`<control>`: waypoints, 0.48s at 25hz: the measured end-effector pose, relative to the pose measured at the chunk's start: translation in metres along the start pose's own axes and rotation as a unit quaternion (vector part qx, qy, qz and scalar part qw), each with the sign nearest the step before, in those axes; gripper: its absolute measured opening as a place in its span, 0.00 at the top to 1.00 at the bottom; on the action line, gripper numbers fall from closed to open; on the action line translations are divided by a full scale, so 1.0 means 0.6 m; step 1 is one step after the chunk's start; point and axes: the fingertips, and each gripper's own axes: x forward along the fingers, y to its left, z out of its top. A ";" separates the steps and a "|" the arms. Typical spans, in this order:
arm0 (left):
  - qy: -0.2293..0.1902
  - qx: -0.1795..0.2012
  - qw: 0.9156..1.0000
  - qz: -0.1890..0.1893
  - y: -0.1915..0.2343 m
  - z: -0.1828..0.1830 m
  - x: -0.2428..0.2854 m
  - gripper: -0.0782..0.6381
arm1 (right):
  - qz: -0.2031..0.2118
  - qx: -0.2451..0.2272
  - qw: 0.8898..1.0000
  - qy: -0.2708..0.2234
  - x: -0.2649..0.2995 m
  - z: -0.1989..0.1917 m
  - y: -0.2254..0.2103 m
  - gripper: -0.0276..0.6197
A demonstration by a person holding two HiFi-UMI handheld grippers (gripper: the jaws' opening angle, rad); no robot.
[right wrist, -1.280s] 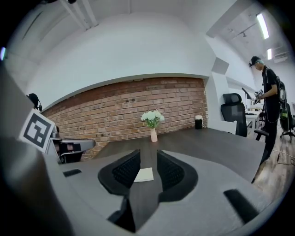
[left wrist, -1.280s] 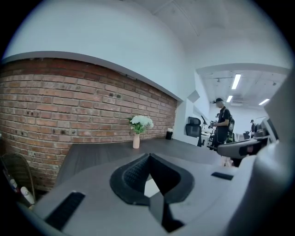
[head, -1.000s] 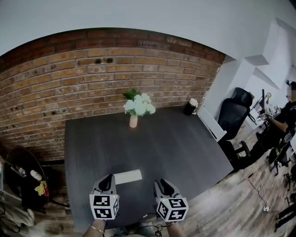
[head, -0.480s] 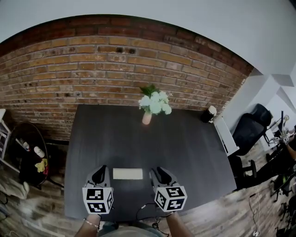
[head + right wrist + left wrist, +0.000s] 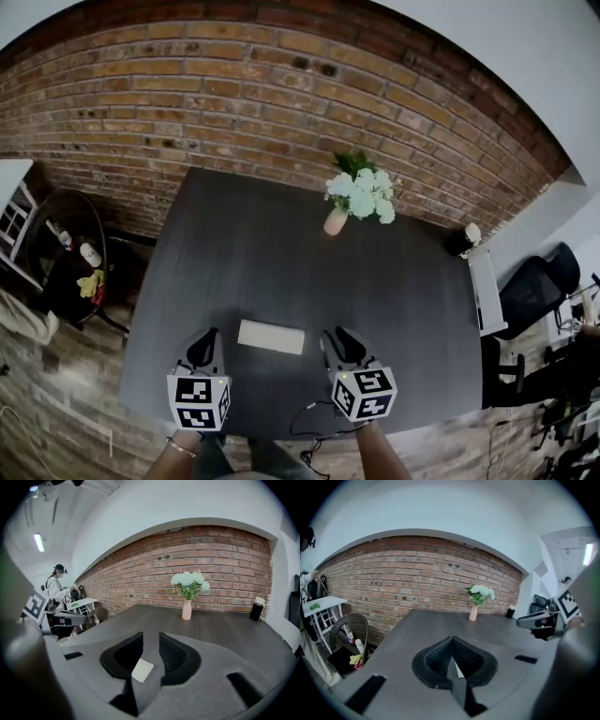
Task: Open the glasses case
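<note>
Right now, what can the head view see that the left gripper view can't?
Only the head view: the left gripper's marker cube and the whole white glasses case, lying between both grippers. Only the left gripper view: its jaws close up, pressed together, and a ceiling light. Both: the dark table, flower vase, brick wall and right gripper.

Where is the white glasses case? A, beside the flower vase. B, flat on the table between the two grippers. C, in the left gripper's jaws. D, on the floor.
B: the glasses case lies flat on the table, between the left gripper and the right gripper, apart from both.
</note>
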 end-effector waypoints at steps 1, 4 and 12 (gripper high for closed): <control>0.005 -0.005 1.000 0.002 -0.001 -0.013 0.005 0.90 | 0.010 -0.008 1.000 0.009 0.008 -0.009 0.001 0.79; 0.016 -0.016 1.000 0.009 0.004 -0.049 0.025 0.90 | 0.043 -0.010 0.999 0.030 0.039 -0.037 0.010 0.79; 0.046 -0.038 0.998 0.013 0.020 -0.126 0.070 0.90 | 0.074 -0.059 0.993 0.076 0.096 -0.109 0.026 0.78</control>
